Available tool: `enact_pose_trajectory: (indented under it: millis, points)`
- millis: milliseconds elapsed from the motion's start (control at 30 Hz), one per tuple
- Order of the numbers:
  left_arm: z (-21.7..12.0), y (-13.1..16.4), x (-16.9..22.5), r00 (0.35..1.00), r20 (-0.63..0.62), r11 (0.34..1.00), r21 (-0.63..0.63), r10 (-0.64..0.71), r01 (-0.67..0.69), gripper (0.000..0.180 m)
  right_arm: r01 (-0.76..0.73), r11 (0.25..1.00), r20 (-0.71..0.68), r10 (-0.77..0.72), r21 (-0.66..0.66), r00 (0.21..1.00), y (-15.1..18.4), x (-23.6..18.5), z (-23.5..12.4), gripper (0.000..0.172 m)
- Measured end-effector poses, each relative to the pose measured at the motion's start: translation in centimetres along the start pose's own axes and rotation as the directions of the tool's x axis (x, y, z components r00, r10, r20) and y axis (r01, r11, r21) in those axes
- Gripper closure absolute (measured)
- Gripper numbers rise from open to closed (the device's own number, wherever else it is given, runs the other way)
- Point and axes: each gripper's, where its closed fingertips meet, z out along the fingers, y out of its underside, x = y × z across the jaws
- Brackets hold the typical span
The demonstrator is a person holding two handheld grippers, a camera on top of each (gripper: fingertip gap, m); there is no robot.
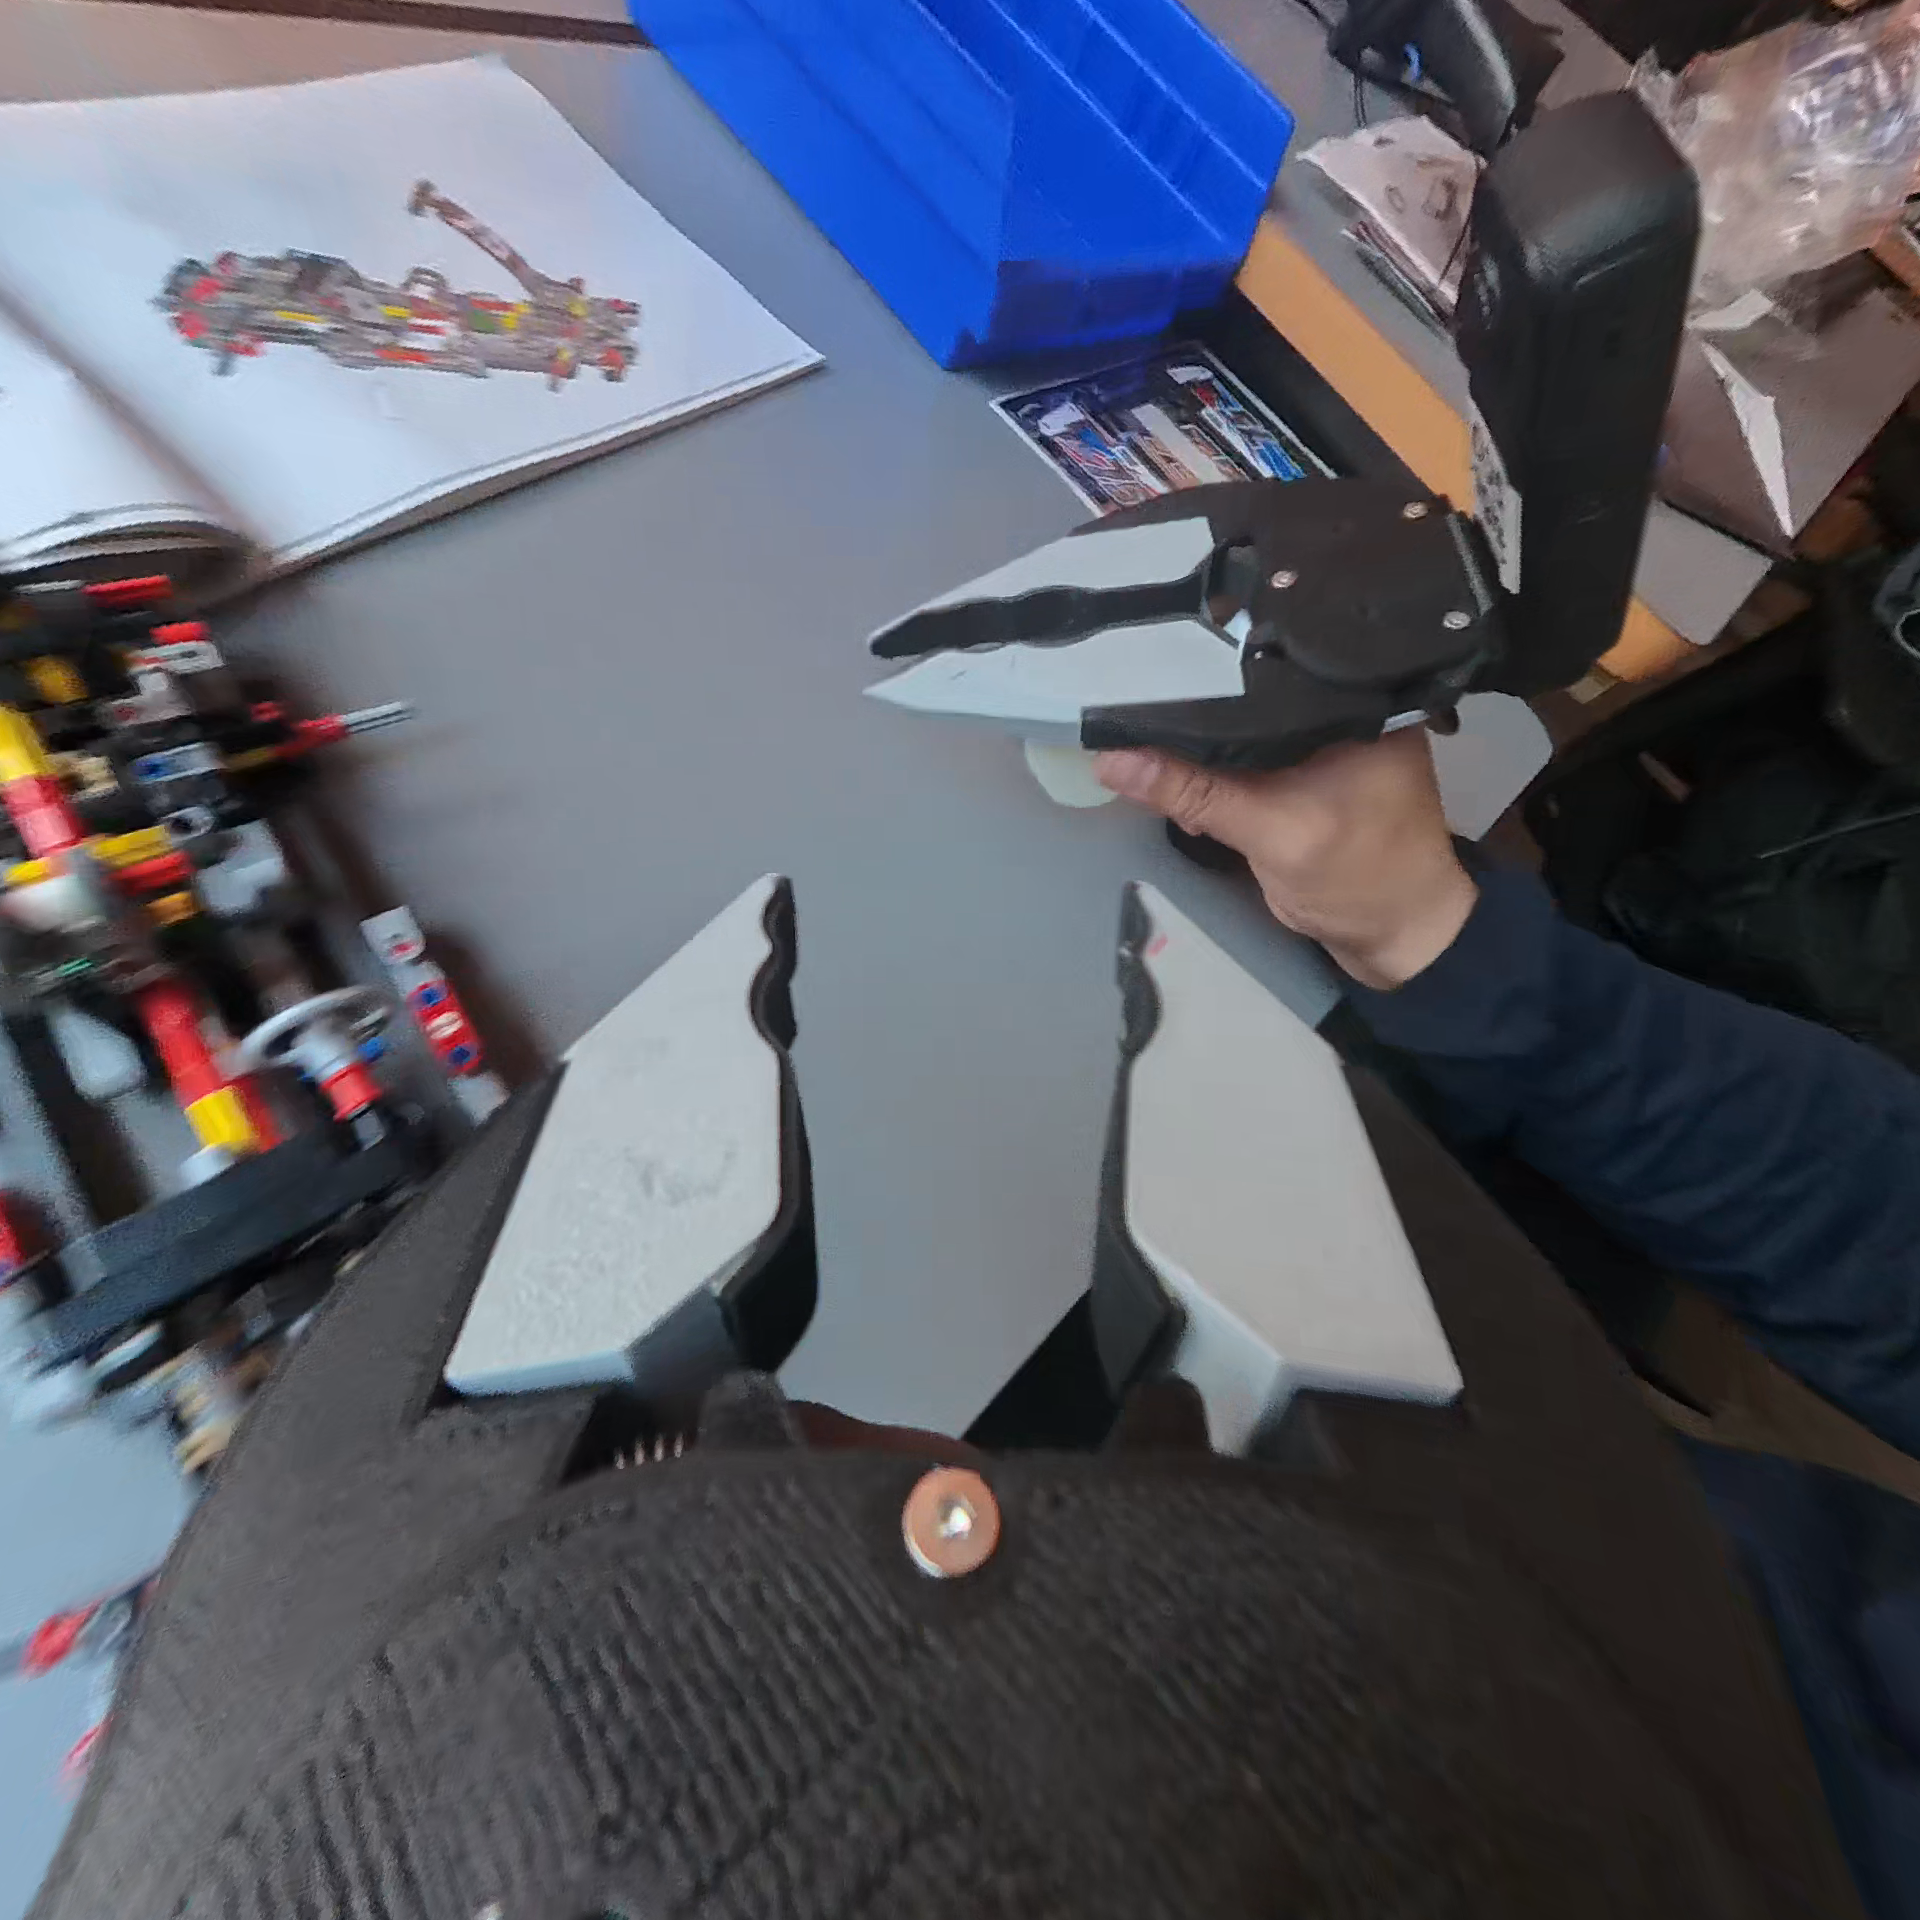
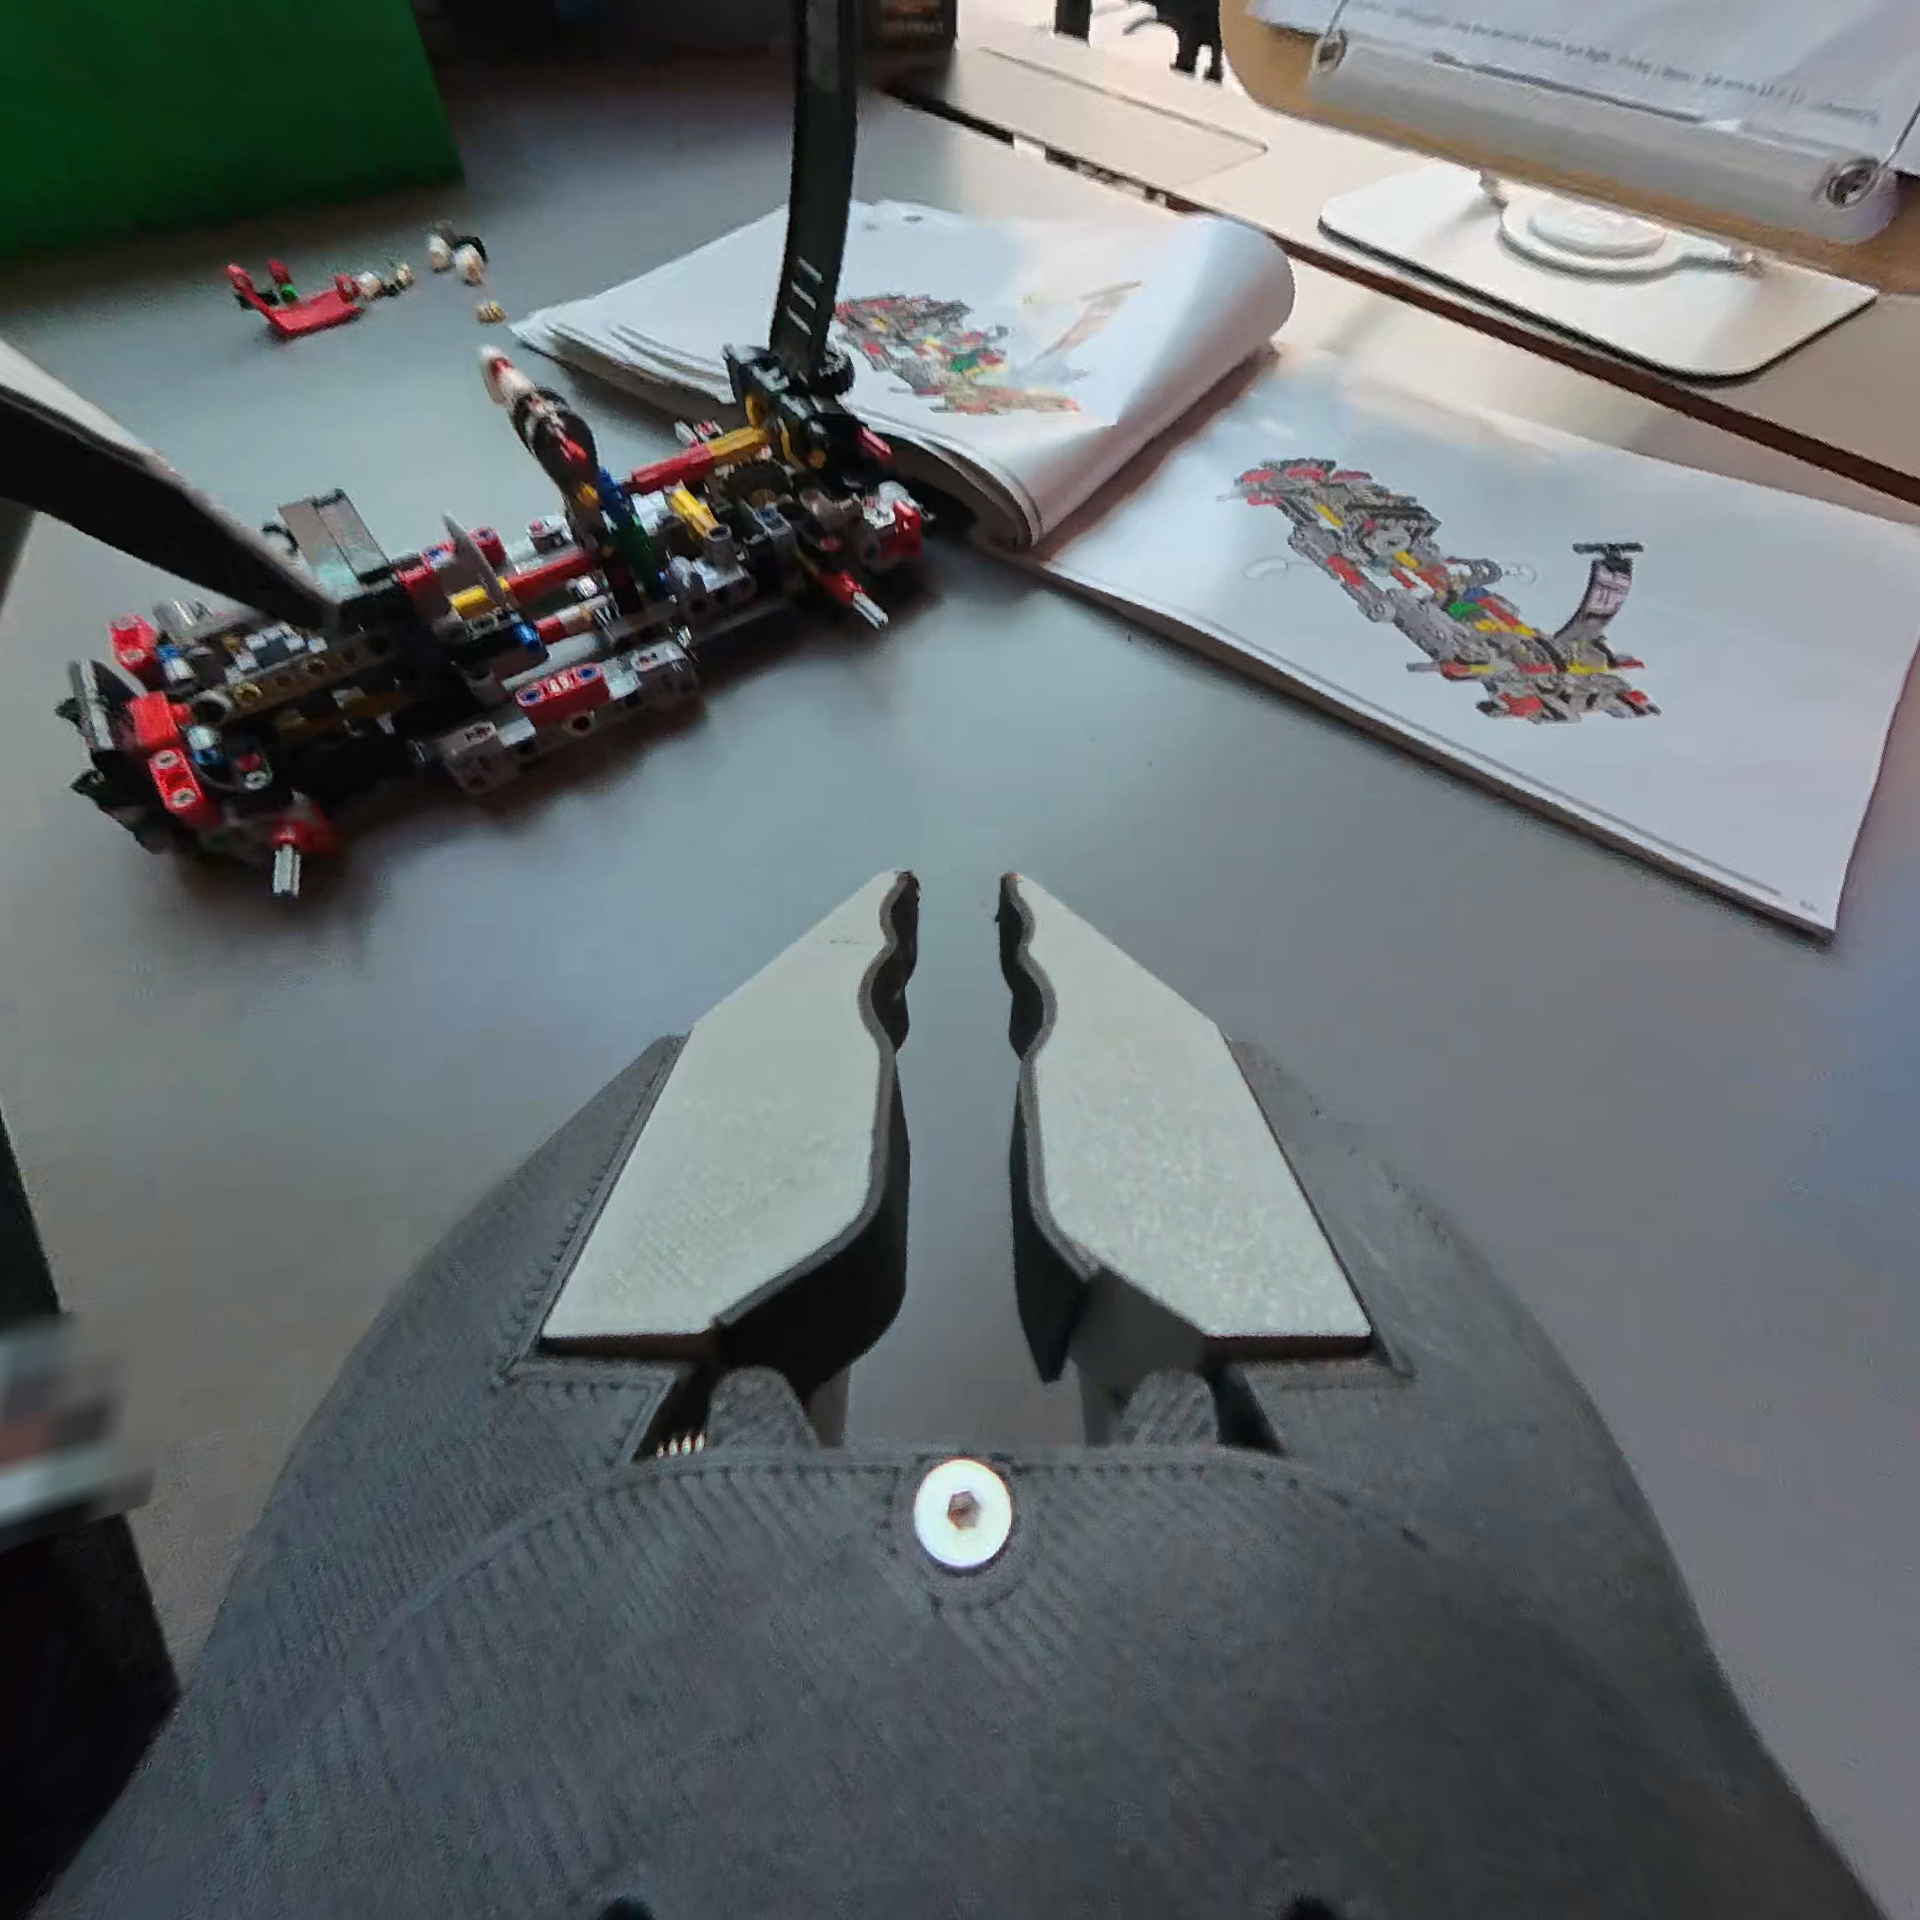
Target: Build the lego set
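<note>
My left gripper (image 1: 958, 888) is open wide with nothing between its fingers, above the bare grey table (image 1: 675, 623). A colourful brick-built model (image 1: 156, 831) lies to its left, blurred. My right gripper (image 2: 956, 881) stands open by a narrow gap with nothing between the pads, over the table (image 2: 1039, 779). It also shows in the left wrist view (image 1: 875, 670), held by a hand (image 1: 1320, 831), its tips close together and empty. In the right wrist view the model (image 2: 499, 623) lies ahead to the left, and a dark gripper finger (image 2: 156, 509) reaches in front of it from the left edge.
An open instruction book (image 1: 416, 312) (image 2: 1455, 582) lies beyond the model. A blue bin (image 1: 987, 156) and a printed sheet (image 1: 1164, 436) sit at the far side. Small loose parts (image 2: 312, 296), a green block (image 2: 208, 104) and a monitor stand (image 2: 1590, 270) are farther back. My hands' fingertips stand some 11 cm from each other.
</note>
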Motion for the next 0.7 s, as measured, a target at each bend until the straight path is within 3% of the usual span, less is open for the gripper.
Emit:
enact_pose_trajectory:
  millis: [100,133,200,267,333,433,533,567,700]
  points:
    - [3.5,0.5,1.9,0.999,-0.051,0.999,-0.031,0.014,-0.015,0.104,0.0,0.997,-0.054,-0.004,-0.075,0.999,1.5,1.0,-1.4,0.155]
    - [4.3,0.6,2.6,0.996,-0.081,0.999,-0.028,0.033,-0.035,0.106,-0.005,0.999,-0.048,0.002,-0.054,0.999,1.4,0.9,-1.9,0.155]
    - [5.2,-0.4,2.8,0.987,-0.056,0.987,0.069,0.148,-0.144,0.129,-0.026,0.999,-0.014,0.026,0.023,1.0,0.6,0.6,-3.4,0.152]
    - [5.4,-1.2,2.0,0.961,0.051,0.95,0.143,0.272,-0.277,0.14,-0.033,0.99,0.086,0.022,0.134,0.996,-1.0,-0.7,-5.1,0.144]
    - [5.6,-1.3,1.6,0.943,0.096,0.931,0.159,0.317,-0.329,0.136,-0.031,0.97,0.27,-0.037,0.243,0.962,-2.9,-3.5,-7.2,0.142]
    - [6.7,0.0,1.1,0.964,0.071,0.963,0.07,0.255,-0.26,0.118,0.018,0.946,0.522,-0.194,0.323,0.831,-4.4,-8.9,-10.5,0.137]
    - [7.9,2.0,1.3,0.991,-0.008,0.989,-0.059,0.134,-0.135,0.113,0.237,0.94,0.478,-0.331,0.247,0.814,-3.6,-10.9,-9.7,0.126]
    - [8.1,2.4,1.4,0.993,-0.025,0.99,-0.083,0.111,-0.113,0.113,0.304,0.925,0.449,-0.377,0.227,0.81,-3.4,-11.1,-9.2,0.132]
    - [8.1,2.9,1.5,0.994,-0.05,0.991,-0.094,0.093,-0.097,0.105,0.421,0.902,0.487,-0.412,0.098,0.77,-1.1,-11.5,-7.2,0.13]
